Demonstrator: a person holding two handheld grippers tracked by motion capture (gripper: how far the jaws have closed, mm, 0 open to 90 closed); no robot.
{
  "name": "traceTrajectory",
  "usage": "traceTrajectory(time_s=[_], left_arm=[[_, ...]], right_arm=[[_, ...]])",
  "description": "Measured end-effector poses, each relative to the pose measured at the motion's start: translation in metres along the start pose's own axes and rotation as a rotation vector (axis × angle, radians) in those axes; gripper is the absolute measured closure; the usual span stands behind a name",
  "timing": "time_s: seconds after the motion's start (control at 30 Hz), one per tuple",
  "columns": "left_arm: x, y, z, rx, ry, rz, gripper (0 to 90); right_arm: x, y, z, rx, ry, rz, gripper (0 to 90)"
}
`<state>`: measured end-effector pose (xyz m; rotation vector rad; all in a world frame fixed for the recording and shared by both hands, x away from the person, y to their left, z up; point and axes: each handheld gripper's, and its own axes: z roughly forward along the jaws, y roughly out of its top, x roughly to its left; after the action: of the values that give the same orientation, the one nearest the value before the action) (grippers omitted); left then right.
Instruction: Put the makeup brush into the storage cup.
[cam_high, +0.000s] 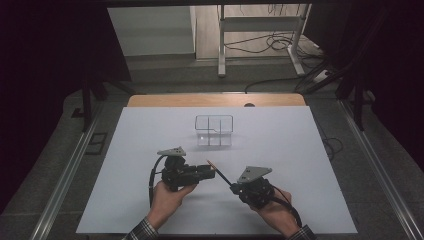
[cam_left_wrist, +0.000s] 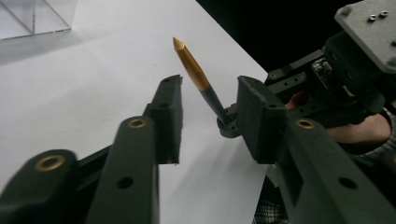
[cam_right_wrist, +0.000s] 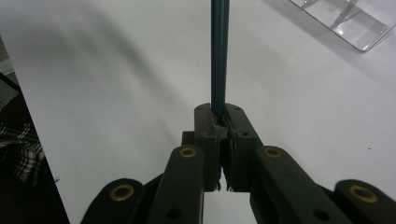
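Note:
A pen (cam_high: 218, 172) with a dark blue barrel and a gold pointed end (cam_left_wrist: 196, 74) stands out of my right gripper (cam_high: 233, 187), which is shut on its lower end (cam_right_wrist: 219, 56). It slants up and to the left above the white table cover (cam_high: 125, 200). My left gripper (cam_high: 212, 171) reaches in from the left, and its two jaws stand on either side of the pen's barrel. In the left gripper view a gap shows between each pad (cam_left_wrist: 170, 116) and the pen, so this gripper (cam_left_wrist: 210, 107) is open around it. The right gripper's tips (cam_left_wrist: 229, 126) show just behind.
A clear plastic box (cam_high: 214, 131) with inner dividers stands on the white cover beyond both grippers, near the middle. A wooden table edge (cam_high: 215, 100) runs along the far side. The floor behind holds a metal frame and cables.

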<state>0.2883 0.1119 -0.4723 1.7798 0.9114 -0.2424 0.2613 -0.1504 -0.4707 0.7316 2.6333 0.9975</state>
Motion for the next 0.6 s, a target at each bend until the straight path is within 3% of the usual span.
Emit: traceTrajectory(time_s=[0.37,0.6], left_arm=[[0.0017,0.0005,0.005,0.002,-0.003,-0.01,74.8],[0.0033,0.001,0.0058,-0.011,-0.04,-0.031,76.4]], right_arm=[[0.002,0.0013,0.0015,-0.005,0.004,0.003,84.7],[0.0025,0.0018,0.0021,-0.003,0.008,0.006,84.8]])
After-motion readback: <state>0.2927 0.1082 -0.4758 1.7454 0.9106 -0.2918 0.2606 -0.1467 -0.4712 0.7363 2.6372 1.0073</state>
